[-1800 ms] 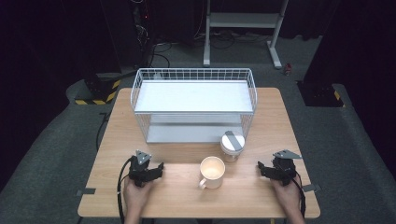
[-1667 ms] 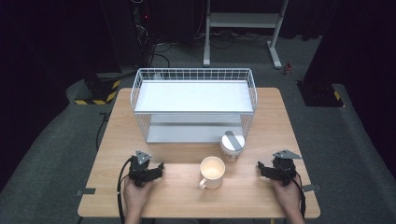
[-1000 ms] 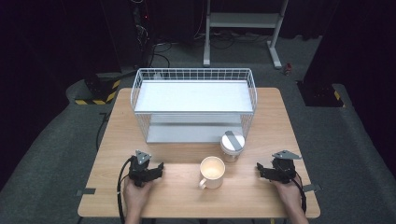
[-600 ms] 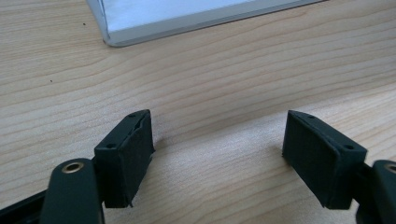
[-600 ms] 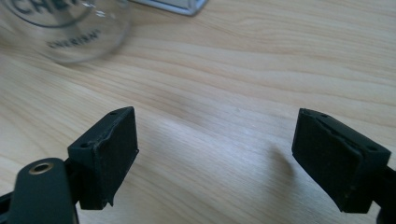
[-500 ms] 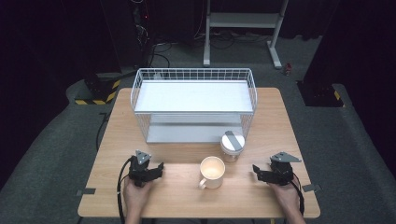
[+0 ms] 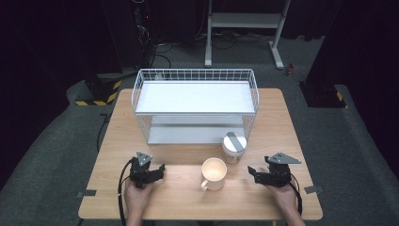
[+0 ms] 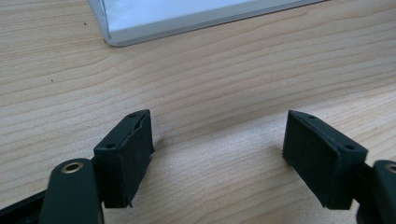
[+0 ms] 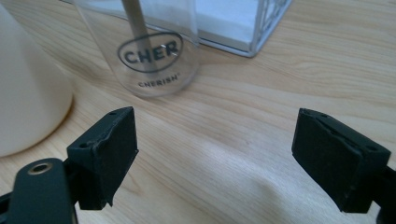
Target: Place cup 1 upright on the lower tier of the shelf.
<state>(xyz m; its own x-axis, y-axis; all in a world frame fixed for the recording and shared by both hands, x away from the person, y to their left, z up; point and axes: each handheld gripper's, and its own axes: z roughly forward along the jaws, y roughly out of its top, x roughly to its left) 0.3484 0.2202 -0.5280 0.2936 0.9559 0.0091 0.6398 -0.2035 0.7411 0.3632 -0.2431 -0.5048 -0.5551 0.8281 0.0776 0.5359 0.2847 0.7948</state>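
**A:** What do you get from the high view?

**B:** I see my left gripper [image 7: 159, 170] near the table's [image 7: 188, 150] near-left edge and my right gripper [image 7: 251, 172] near the near-right edge, both low over the wood. Between them stands the cream mug [image 7: 214, 173], and just beyond it, to the right, a clear jar [image 7: 234, 147] with a grey lid. The jar stands just in front of the white wire basket [image 7: 195, 75] at the far side.

**A:** And the left gripper view?

**B:** My jaws stand apart with only bare wood between them. A corner of the basket's white base [image 8: 187, 18] lies ahead.

**A:** The right gripper view?

**B:** Those jaws stand wide apart too, gripping nothing. The mug [image 9: 28, 93] is at the left, just beside the left jaw. The jar [image 9: 149, 51] stands ahead, printed lettering on its side, close to the mug. I cannot tell whether they touch.
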